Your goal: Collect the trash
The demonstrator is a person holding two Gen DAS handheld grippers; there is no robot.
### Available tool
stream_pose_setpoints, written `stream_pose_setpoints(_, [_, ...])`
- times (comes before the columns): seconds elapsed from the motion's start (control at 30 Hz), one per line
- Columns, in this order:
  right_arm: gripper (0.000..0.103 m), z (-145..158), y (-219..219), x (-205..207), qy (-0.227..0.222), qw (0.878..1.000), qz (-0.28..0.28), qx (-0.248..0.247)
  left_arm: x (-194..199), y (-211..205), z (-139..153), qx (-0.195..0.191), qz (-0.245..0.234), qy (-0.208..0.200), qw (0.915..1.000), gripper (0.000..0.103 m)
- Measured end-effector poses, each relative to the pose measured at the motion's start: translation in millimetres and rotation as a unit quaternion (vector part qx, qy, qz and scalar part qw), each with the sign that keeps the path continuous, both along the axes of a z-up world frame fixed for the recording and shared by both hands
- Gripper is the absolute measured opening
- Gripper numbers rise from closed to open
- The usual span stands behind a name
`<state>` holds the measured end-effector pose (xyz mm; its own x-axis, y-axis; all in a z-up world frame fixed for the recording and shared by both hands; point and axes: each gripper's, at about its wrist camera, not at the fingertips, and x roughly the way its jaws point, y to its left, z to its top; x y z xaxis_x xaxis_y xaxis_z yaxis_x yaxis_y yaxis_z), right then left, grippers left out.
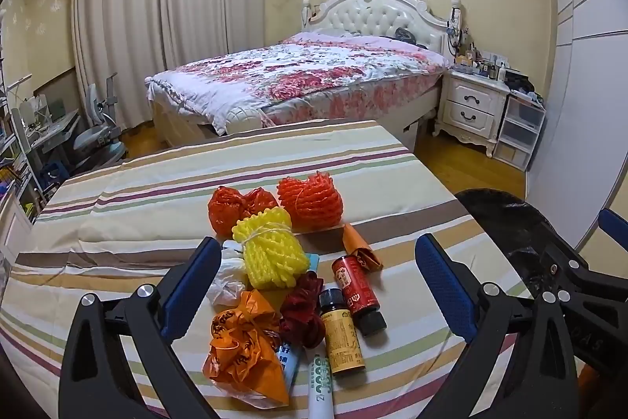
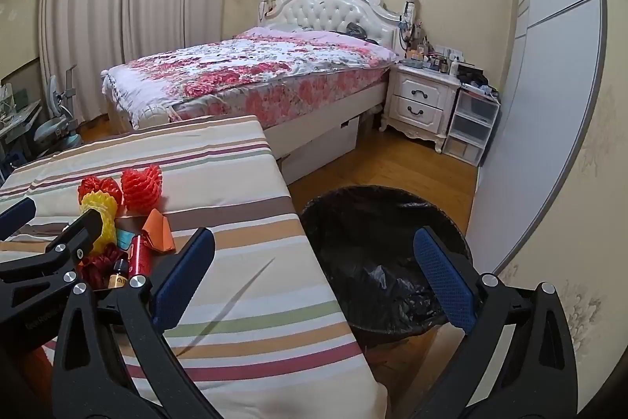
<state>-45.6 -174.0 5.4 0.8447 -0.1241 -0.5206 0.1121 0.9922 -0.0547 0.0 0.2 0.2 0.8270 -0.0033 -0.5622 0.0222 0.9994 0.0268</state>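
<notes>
A heap of trash lies on the striped table (image 1: 117,222). It includes a yellow foam net (image 1: 271,254), an orange foam net (image 1: 310,199), a crumpled orange bag (image 1: 243,344), a dark red net (image 1: 302,309), a red bottle (image 1: 357,293) and a brown bottle with a yellow label (image 1: 341,336). My left gripper (image 1: 318,246) hovers over the heap, wide open and empty. My right gripper (image 2: 314,234) is also open and empty, hanging above the table's right edge and the black-lined trash bin (image 2: 373,222) on the floor.
Beyond the table stands a bed with a floral cover (image 1: 298,77). To its right are a white nightstand (image 2: 420,101) and plastic drawers (image 2: 471,128). A wardrobe wall (image 2: 549,105) runs close behind the bin. A desk and chair (image 1: 90,136) stand at the left.
</notes>
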Motion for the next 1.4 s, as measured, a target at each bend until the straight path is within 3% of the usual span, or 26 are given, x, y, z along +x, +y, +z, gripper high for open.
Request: stream_pose_setpoints(1.4, [0.099, -4.6, -4.9, 2.8, 0.009, 1.000, -0.005, 0.007, 2.6, 1.7, -12.7, 0.000, 0.002, 0.016, 0.9999, 0.097])
